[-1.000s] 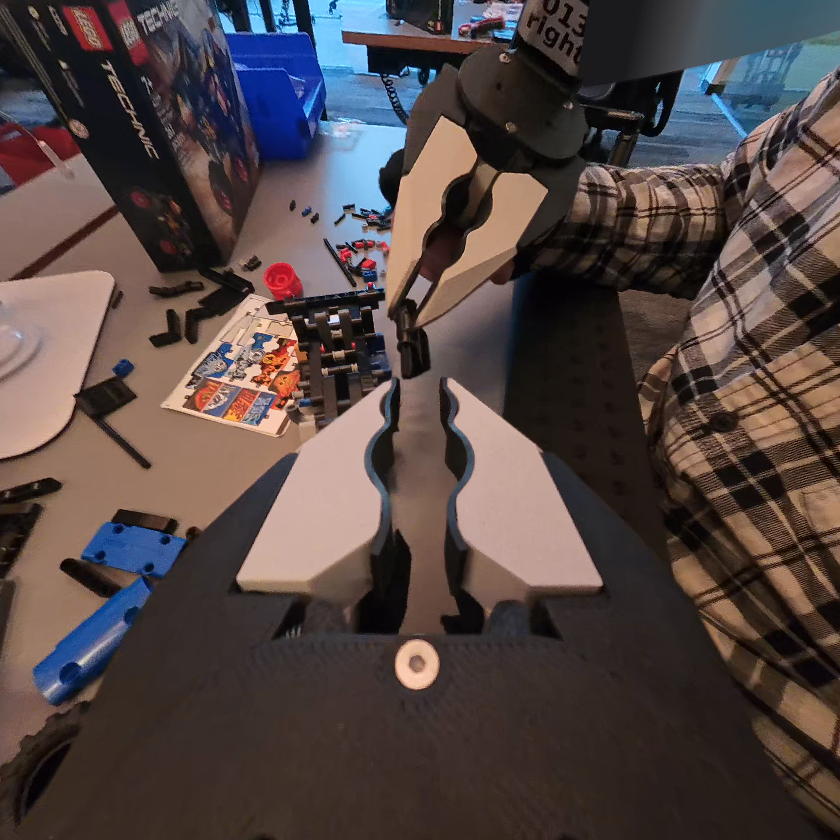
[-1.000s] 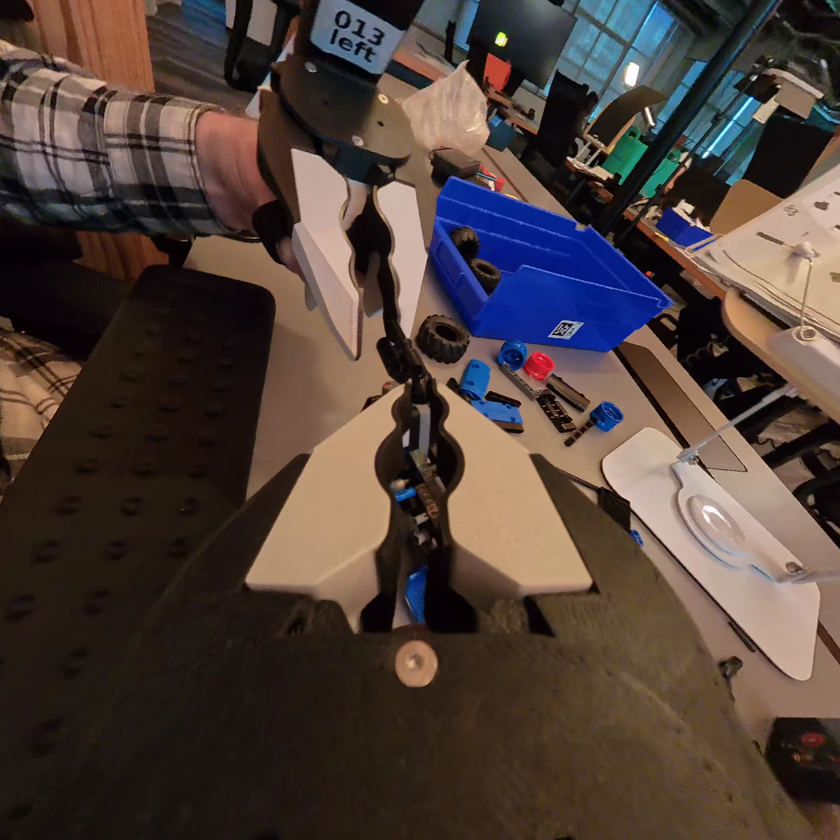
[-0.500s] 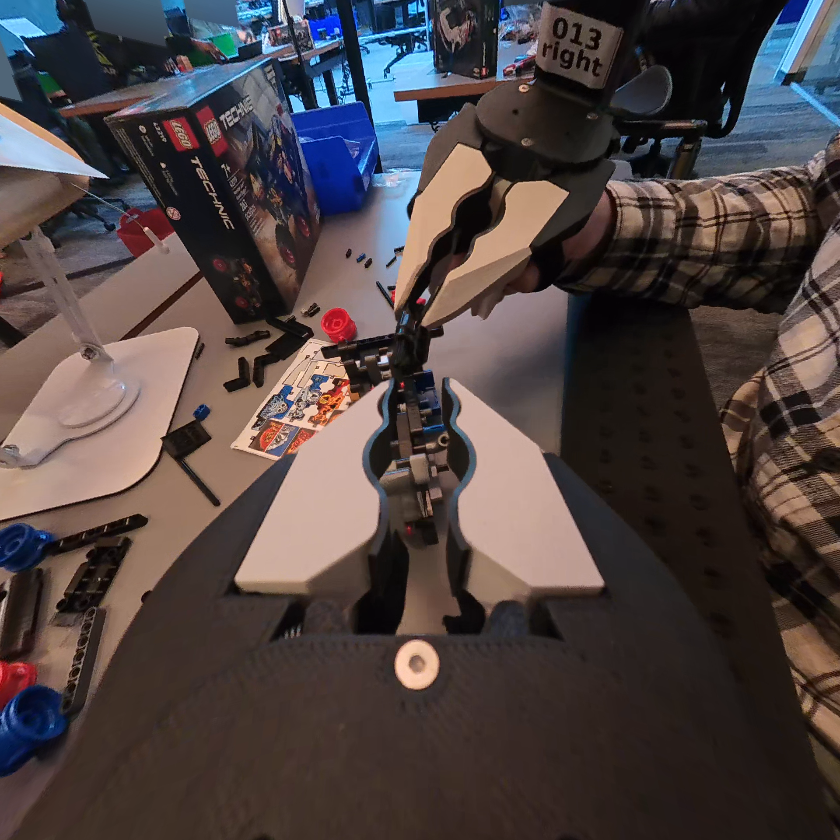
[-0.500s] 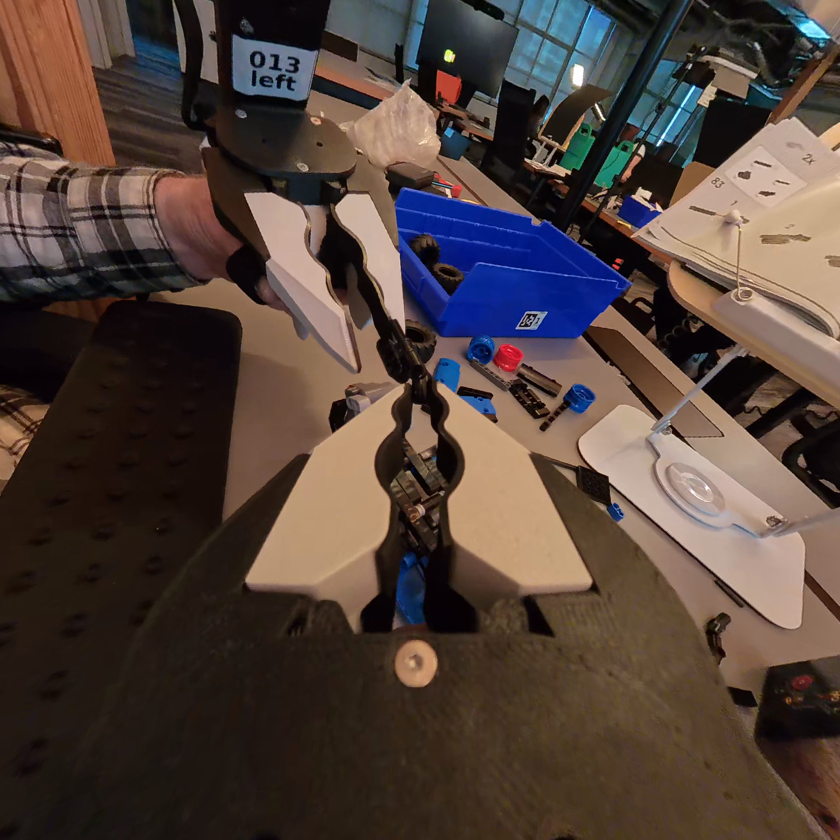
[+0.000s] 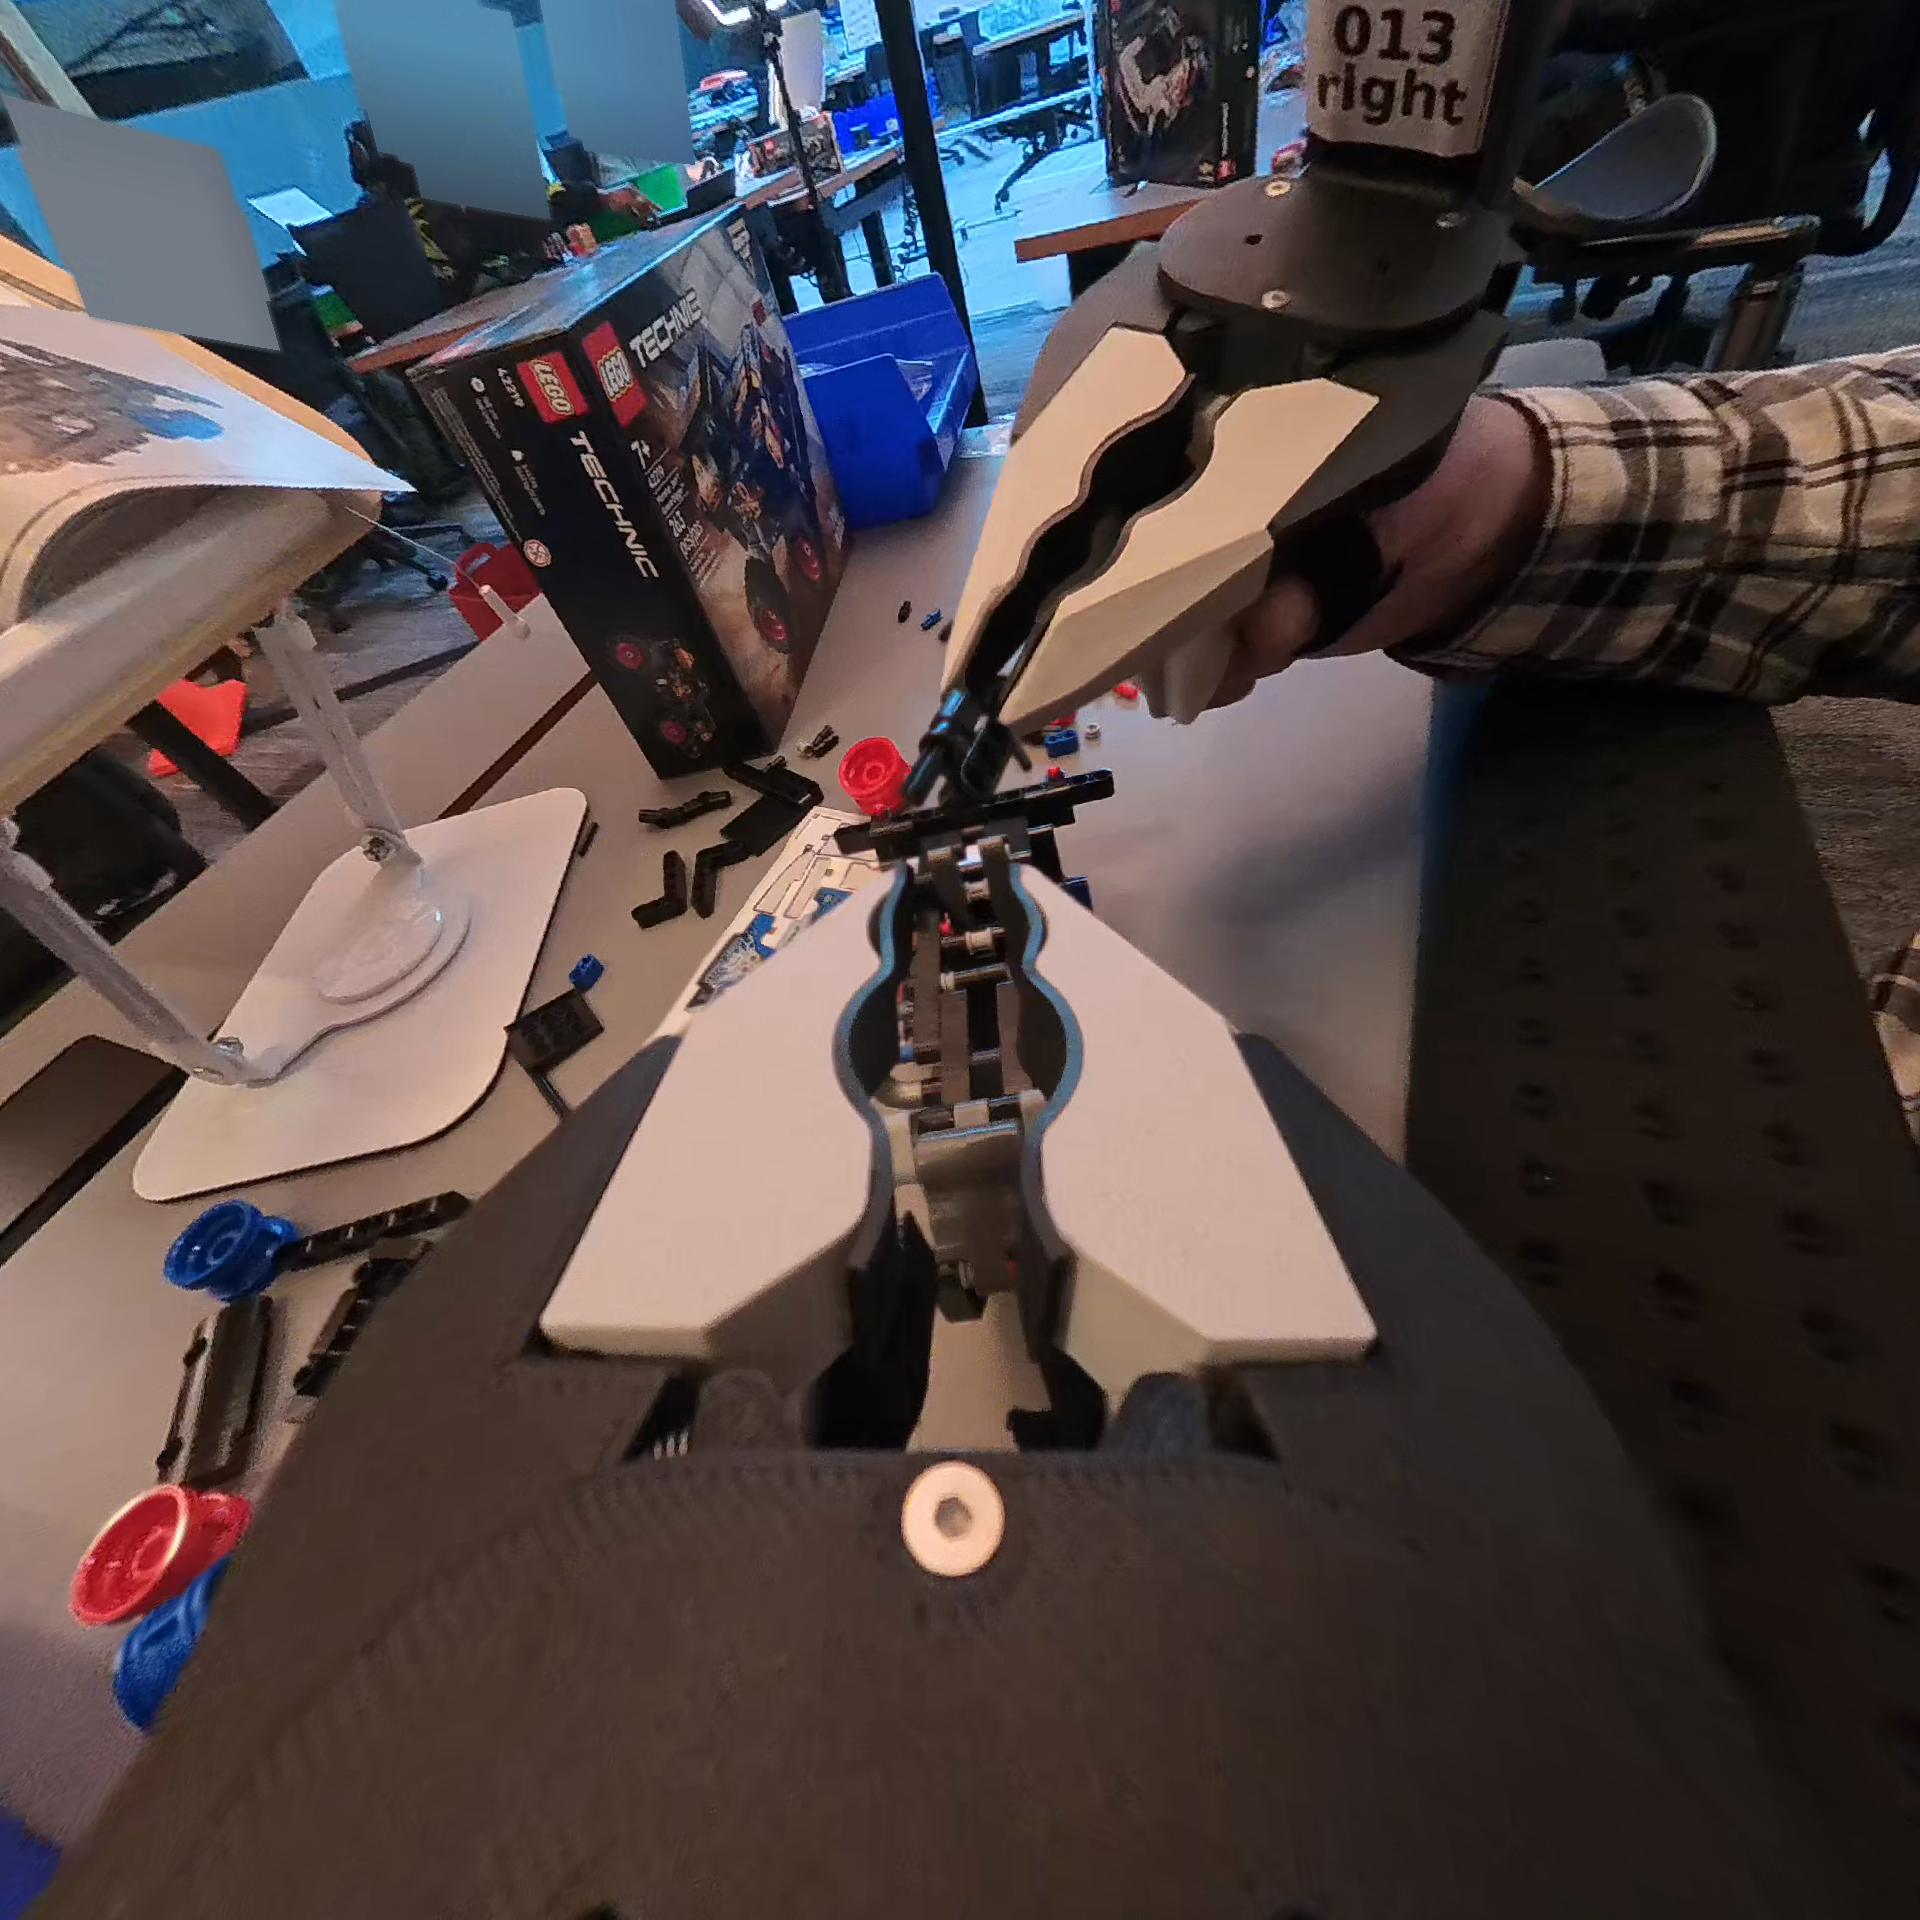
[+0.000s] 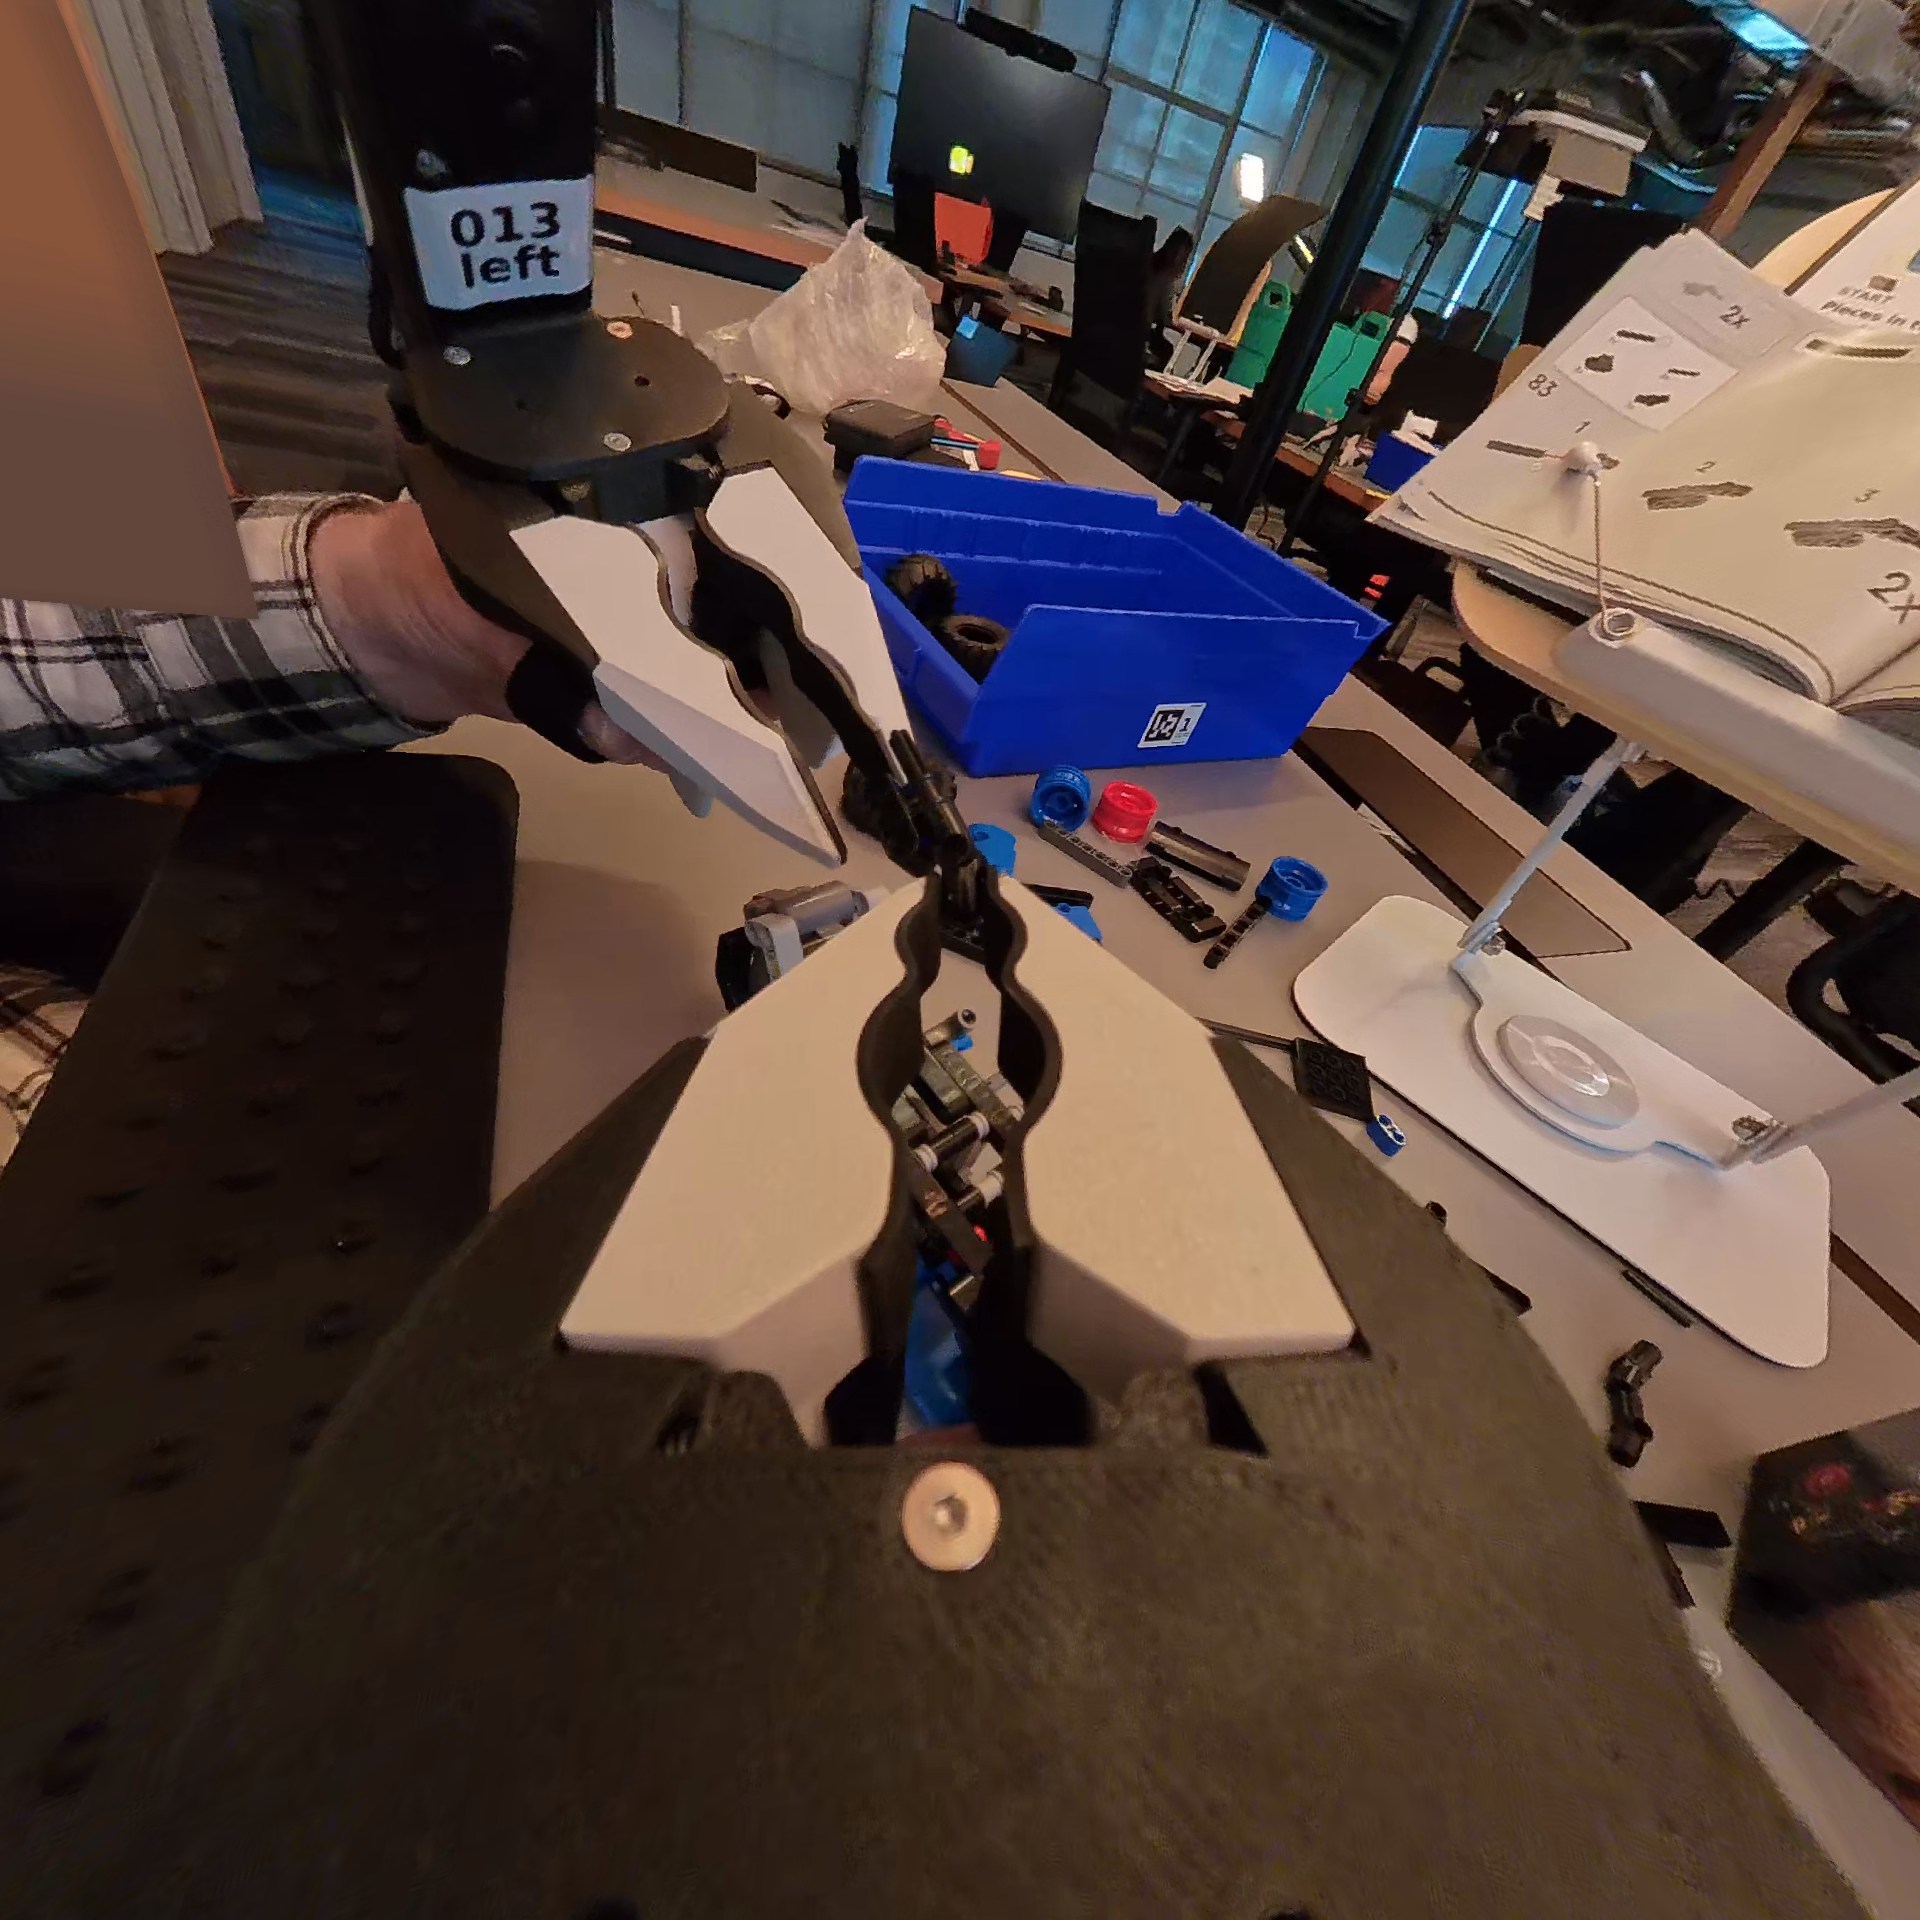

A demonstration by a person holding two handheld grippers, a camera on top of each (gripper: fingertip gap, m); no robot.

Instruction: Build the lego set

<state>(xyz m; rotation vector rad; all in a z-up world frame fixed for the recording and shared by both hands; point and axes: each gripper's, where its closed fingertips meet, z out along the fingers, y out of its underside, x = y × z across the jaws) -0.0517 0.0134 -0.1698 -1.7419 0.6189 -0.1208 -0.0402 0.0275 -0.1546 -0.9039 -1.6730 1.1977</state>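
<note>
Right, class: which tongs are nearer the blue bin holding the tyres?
Left. The left tongs hang just in front of the blue bin, by its end wall; the right tongs, shut on a black piece, sit further back, pointing toward it.

Blue bin [image 6: 1101, 623], white stand base [image 5: 353, 997]

Right tongs [image 5: 961, 717] hang above the chassis [image 5: 961, 997], the box [image 5: 665, 520] standing behind-left.
</note>
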